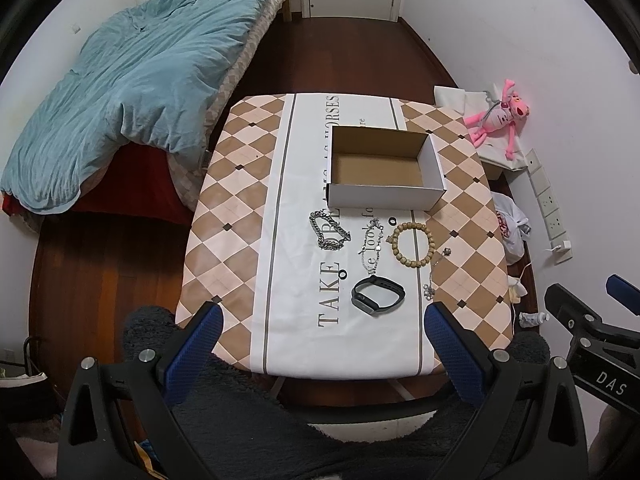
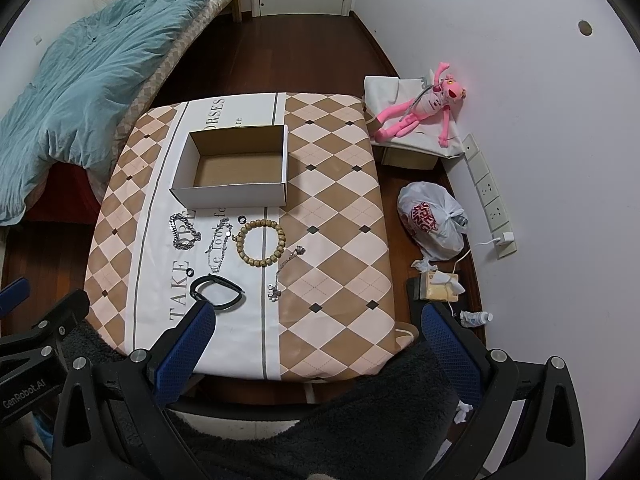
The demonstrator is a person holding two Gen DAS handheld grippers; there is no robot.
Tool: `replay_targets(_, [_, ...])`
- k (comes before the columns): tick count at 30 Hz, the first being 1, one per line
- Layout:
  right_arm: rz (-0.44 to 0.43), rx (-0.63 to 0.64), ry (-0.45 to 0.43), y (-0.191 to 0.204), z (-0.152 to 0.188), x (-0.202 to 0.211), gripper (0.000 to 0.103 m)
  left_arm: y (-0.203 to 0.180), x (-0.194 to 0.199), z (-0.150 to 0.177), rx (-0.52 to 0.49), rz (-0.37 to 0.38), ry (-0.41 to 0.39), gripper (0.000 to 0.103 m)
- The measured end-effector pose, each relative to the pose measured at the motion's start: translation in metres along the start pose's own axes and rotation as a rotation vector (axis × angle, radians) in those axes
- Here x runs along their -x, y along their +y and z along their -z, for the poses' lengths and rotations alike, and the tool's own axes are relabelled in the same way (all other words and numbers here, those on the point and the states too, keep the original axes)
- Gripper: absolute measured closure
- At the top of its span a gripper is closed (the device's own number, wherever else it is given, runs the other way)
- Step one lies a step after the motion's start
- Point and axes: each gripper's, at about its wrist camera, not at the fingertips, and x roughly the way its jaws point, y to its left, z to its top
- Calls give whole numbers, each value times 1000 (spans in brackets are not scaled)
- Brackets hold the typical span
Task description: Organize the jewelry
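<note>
An empty cardboard box [image 1: 384,168] [image 2: 236,170] stands at the table's far middle. In front of it lie a silver chain bracelet [image 1: 329,231] [image 2: 184,231], a thin silver necklace [image 1: 370,246] [image 2: 218,246], a wooden bead bracelet [image 1: 412,244] [image 2: 260,243], a small black ring [image 1: 392,221] [image 2: 241,219], another thin chain [image 1: 434,276] [image 2: 284,274] and a black smart band [image 1: 378,294] [image 2: 218,292]. My left gripper [image 1: 322,344] is open and empty above the table's near edge. My right gripper [image 2: 316,344] is open and empty, to the right of it.
The table [image 1: 224,240] [image 2: 340,240] wears a checked cloth. A bed with a blue quilt [image 1: 132,80] is to the left. A pink plush toy [image 2: 420,108], a plastic bag [image 2: 432,220] and a power strip [image 2: 488,196] lie along the right wall.
</note>
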Motion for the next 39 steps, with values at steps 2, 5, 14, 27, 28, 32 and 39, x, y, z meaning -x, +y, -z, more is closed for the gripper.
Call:
replay_targets(2, [-1, -2, -1, -1, -4, 4, 0, 0, 1, 0, 1, -2, -3, 0])
replay_targets(5, [-1, -2, -2, -2, -5, 7, 0, -2, 4, 0, -1, -5, -5, 0])
replay_targets(14, [-3, 1, -5, -2, -1, 3, 0, -3, 5, -1, -2, -9, -9, 0])
replay_targets(27, [11, -63, 32, -14, -13, -33, 0, -3, -33, -9, -22, -100, -22, 0])
replay_targets(28, [16, -70, 47, -18, -11, -48, 0, -3, -43, -9, -28, -112, -14, 0])
replay_targets(32, [-6, -92, 115, -26, -4, -96, 0, -6, -83, -7, -50, -133, 25, 0])
replay_targets(39, [-16, -125, 181, -27, 24, -173, 12, -24, -151, 4, -100, -107, 147, 1])
